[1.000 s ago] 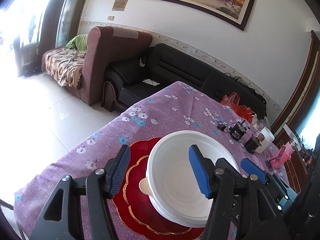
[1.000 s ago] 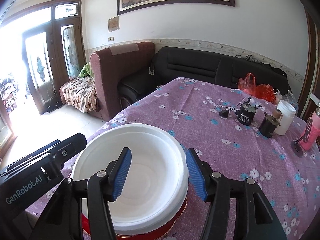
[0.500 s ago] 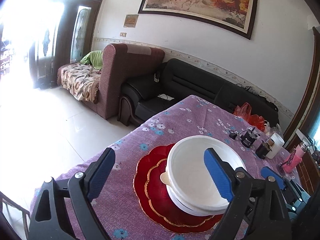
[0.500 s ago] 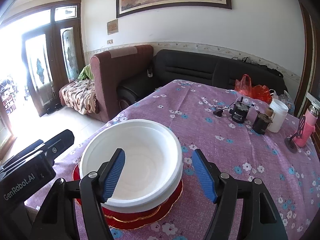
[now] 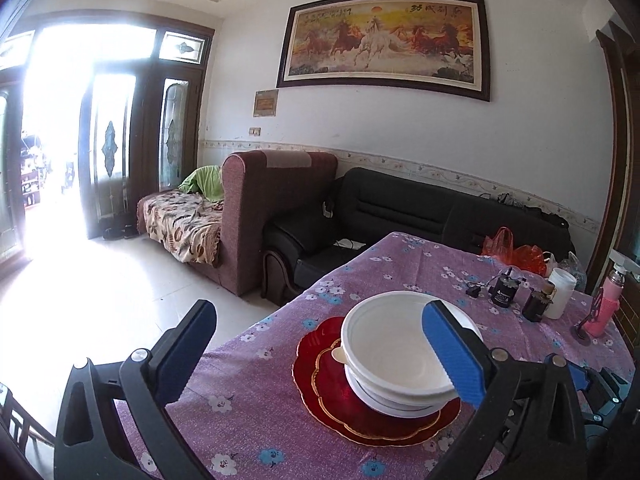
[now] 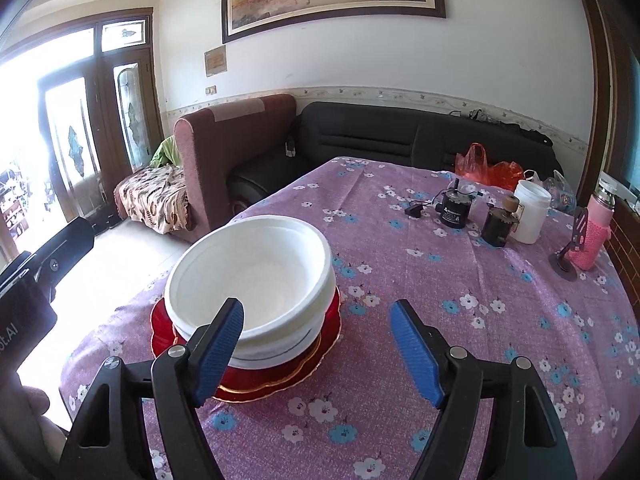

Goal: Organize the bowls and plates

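Note:
A stack of white bowls rests on red plates with gold rims, near the left edge of the table. My left gripper hangs back from the stack, its jaws still opening and very wide, with nothing held; its right finger only overlaps the bowl in the picture. My right gripper also stands off, on the stack's near right side. Its jaws are opening and no pad touches the bowls. The left gripper's body shows at the left edge of the right wrist view.
The table wears a purple flowered cloth. At its far right stand two black motors, a white jar, a pink bottle, a small stand and red plastic bags. Sofas lie beyond.
Both grippers have drawn back from the white bowl and spread their jaws wider. The bowl stays on the stack, now smaller and farther off in both views.

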The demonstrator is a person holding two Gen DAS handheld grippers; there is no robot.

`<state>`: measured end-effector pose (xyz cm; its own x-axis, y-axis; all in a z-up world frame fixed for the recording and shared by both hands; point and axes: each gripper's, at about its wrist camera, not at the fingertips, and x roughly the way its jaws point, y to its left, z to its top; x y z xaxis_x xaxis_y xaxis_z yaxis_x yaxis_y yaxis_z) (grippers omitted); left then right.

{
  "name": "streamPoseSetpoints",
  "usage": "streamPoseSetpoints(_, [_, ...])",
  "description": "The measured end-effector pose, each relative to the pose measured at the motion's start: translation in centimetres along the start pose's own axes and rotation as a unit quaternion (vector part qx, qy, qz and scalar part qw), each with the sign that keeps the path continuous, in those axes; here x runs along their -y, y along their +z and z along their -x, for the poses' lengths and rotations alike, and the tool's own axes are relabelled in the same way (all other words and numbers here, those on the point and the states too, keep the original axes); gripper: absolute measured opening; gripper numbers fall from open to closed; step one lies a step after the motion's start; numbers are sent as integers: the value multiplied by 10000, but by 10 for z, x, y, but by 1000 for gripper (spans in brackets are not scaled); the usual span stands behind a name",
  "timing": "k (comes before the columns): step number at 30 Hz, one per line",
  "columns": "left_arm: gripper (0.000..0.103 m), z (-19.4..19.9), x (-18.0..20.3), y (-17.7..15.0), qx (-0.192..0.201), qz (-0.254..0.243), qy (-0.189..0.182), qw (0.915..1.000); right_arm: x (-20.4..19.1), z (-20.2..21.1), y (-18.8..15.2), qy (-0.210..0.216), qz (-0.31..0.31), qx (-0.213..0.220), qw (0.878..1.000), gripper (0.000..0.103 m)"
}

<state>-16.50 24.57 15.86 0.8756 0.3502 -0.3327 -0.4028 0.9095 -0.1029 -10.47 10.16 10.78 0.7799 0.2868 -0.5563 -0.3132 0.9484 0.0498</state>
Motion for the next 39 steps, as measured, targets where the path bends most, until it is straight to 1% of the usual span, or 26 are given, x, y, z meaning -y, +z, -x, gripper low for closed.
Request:
streamPoseSetpoints(5, [103,17,16,-6,147,-171,-147,9996,13,13,-11,-53,-164,17,9999,82])
streamPoseSetpoints(11, [103,40,32,-12,444,-325,-259,9981,29,26,-25,-137,-330,66,9993,83])
streamPoseSetpoints(16, [103,52,46,-15,562,-467,-323,9968,37,35,-34,-130,-438,98,9989,84])
streamPoseSetpoints(18, [103,57,51,-17,616,-499,-252,9965,39,38,-38,-133,-453,113,9988,84])
streamPoseSetpoints(20, [103,60,54,-17,675,-540,-394,9955,41,40,-40,-128,-459,125,9988,85])
streamPoseSetpoints(22, [103,61,58,-17,607,-552,-518,9953,42,42,-43,-108,-460,129,9988,85])
streamPoseSetpoints(26, [103,58,63,-17,396,-533,-615,9959,43,43,-46,-80,-470,118,9988,85])
streamPoseSetpoints(28, [103,58,65,-17,362,-596,-541,9961,43,43,-49,-67,-470,100,9988,85])
streamPoseSetpoints(30, [103,58,66,-16,385,-619,-534,9959,43,41,-50,-47,-485,71,9988,86])
streamPoseSetpoints(33, [103,55,68,-16,307,-662,-520,9960,42,38,-52,-22,-473,15,9989,86])
streamPoseSetpoints(36, [103,43,71,-18,10,-753,-582,9955,39,33,-53,12,-450,-42,9990,86])
streamPoseSetpoints(39, [103,24,71,-26,-386,-807,-620,9941,35,29,-54,20,-401,-93,9991,86])
